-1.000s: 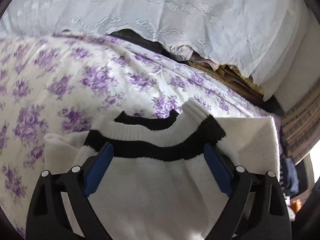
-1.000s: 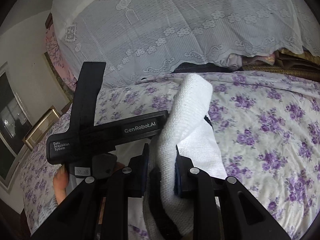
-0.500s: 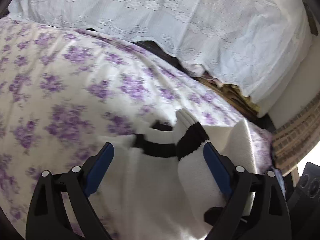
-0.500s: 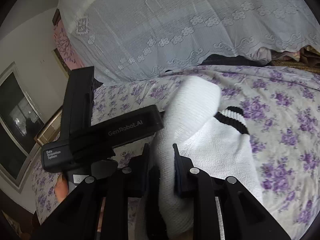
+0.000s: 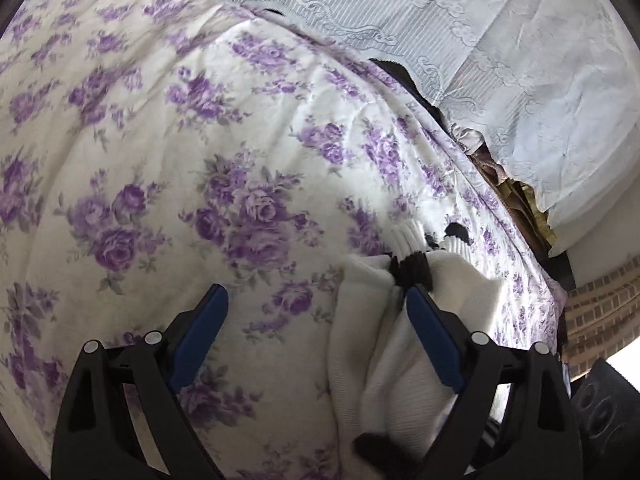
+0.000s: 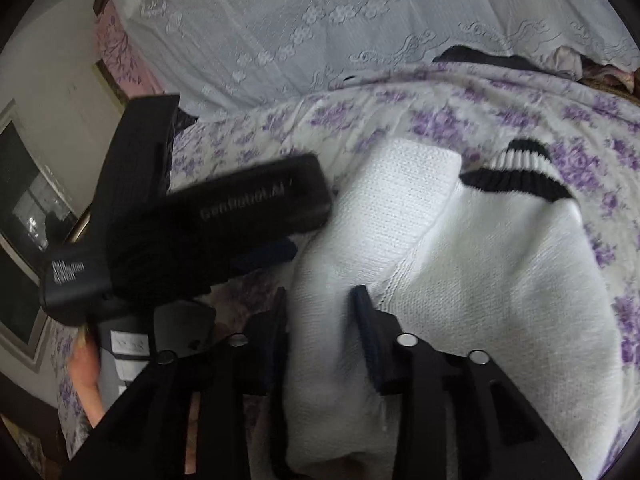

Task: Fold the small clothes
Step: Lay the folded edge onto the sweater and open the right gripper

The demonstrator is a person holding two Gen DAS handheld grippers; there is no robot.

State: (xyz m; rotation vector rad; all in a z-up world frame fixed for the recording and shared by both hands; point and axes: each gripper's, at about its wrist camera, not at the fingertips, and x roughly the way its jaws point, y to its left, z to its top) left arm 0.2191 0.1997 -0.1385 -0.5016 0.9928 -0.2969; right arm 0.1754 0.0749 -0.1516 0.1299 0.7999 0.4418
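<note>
A: Any baskets or bins holding things?

B: I see no container. One white knit sweater lies on the purple-flowered bedspread, and that is the only garment I can count with certainty. It has black-and-white striped ribbing, seen toward one o'clock in the right wrist view.

A: How many grippers?

B: Two. The left gripper has its blue-padded fingers spread wide. Between them is bare bedspread at eleven o'clock and the sweater's edge at one o'clock; the right-hand finger lies against or just over the knit, I cannot tell which. It pinches nothing.

A: And the other?

B: The right gripper has its fingers drawn fairly close with a thick fold of the white sweater between them. They appear to press on the fold from both sides. The folded sleeve part rises toward twelve o'clock from the tips.

A: Where is the left device in that view?

B: At nine to ten o'clock, a blurred black body with printed lettering, just beside the sweater's left edge.

A: Beyond the bed?

B: A white lace cover across the top of both views.
</note>
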